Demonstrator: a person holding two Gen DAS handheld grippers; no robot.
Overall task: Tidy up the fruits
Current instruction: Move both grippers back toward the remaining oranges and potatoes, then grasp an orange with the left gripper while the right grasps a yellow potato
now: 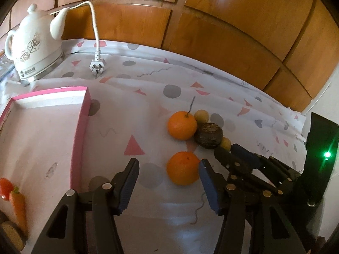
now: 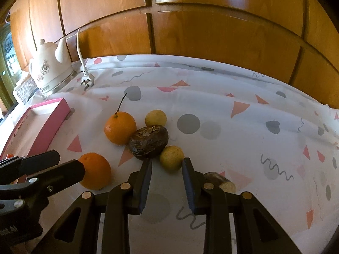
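A near orange lies on the patterned cloth, just ahead of my open left gripper, beside its right finger. Behind it sit an orange with a stem, a dark brown fruit and two small yellow fruits. In the right wrist view my open right gripper has the nearer yellow fruit just ahead of its tips; the dark fruit, stemmed orange and near orange lie to its left. A pink-rimmed tray lies at left.
A white kettle and its loose plug stand at the back left. A carrot and a red item lie in the tray. A brown piece lies behind my right finger. Wooden panels back the table.
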